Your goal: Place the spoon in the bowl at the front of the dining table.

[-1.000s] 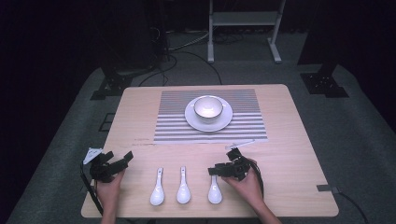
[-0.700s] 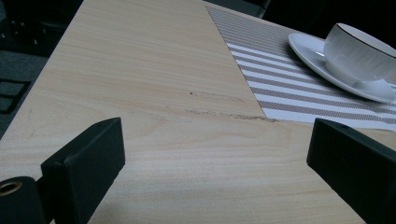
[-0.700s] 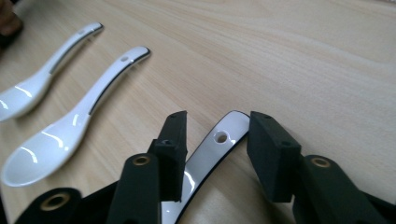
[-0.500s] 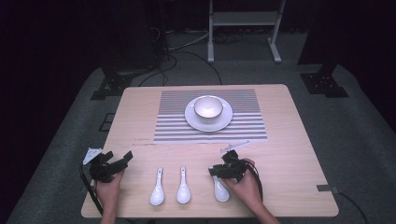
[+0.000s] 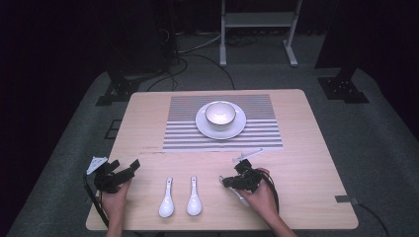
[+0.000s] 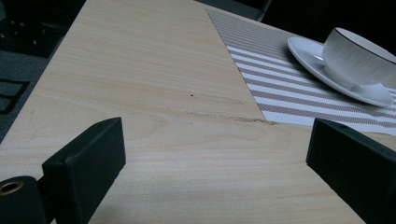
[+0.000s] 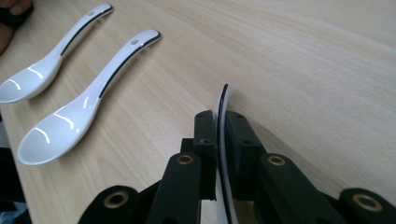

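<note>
The right tool (image 7: 220, 140) has just closed on the third spoon's (image 7: 224, 100) handle, edge-up; the bowl (image 5: 220, 113) lies straight ahead across the counter (image 5: 306, 163).

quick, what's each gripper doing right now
Left gripper: open, holding nothing, over bare table.
Right gripper: jaws have just been closing, now shut on the handle of the third spoon, turned on its edge.

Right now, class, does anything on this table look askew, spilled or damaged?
Nothing spilled or broken. The third spoon is turned on its edge, clamped in the right gripper, while two spoons lie flat. The bowl sits upright on its saucer.
</note>
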Demonstrator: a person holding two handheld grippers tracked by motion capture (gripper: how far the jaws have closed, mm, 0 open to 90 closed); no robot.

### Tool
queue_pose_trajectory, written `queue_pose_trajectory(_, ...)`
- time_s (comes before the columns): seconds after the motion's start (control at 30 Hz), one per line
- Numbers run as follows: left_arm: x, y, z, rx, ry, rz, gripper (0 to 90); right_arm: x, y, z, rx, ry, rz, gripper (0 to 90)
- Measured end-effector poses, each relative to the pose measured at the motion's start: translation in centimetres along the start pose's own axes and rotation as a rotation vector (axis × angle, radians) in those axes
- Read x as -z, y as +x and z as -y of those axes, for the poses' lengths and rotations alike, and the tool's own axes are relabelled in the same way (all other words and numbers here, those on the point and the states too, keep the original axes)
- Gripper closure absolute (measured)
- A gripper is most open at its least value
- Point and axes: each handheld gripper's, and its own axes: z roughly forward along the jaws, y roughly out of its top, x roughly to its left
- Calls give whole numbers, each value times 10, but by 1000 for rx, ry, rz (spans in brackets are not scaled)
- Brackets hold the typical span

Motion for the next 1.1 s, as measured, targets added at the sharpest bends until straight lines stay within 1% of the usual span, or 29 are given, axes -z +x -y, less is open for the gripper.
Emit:
queue_pose_trajectory(0.07,0,0,0,-1,1,0,32,1,0,0,-6,-7,-19,845)
queue_pose_trajectory(0.17,0,0,0,0,1,0,32,5,-2,-1,-31,-27,-64,848)
queue_pose_trajectory(0.27,0,0,0,0,1,-1,32,10,-8,-1,-65,-49,-120,848)
queue_pose_trajectory(0.3,0,0,0,-1,1,-1,32,11,-9,-1,-72,-55,-128,848)
queue_pose_trajectory(0.33,0,0,0,-3,3,-1,32,14,-11,-2,-80,-64,-137,848)
queue_pose_trajectory(0.37,0,0,0,-5,3,-1,32,19,-14,-2,-99,-86,-162,849)
queue_pose_trajectory(0.47,0,0,0,-4,3,-1,32,24,-17,-2,-113,-104,-178,848)
queue_pose_trajectory(0.63,0,0,0,-3,3,-2,32,37,-21,-4,-138,-153,-224,847)
queue_pose_trajectory(0.7,0,0,0,-2,3,-2,32,42,-23,-5,-152,-175,-262,845)
queue_pose_trajectory(0.73,0,0,0,-3,3,-2,32,45,-26,-6,-166,-194,-295,845)
queue_pose_trajectory(0.83,0,0,0,-4,4,-3,32,48,-27,-8,-169,-210,-301,845)
queue_pose_trajectory(0.93,0,0,0,-4,4,-3,32,50,-30,-9,-186,-227,-322,844)
queue_pose_trajectory(1.1,0,0,0,-5,5,-3,32,50,-34,-13,-204,-238,-337,844)
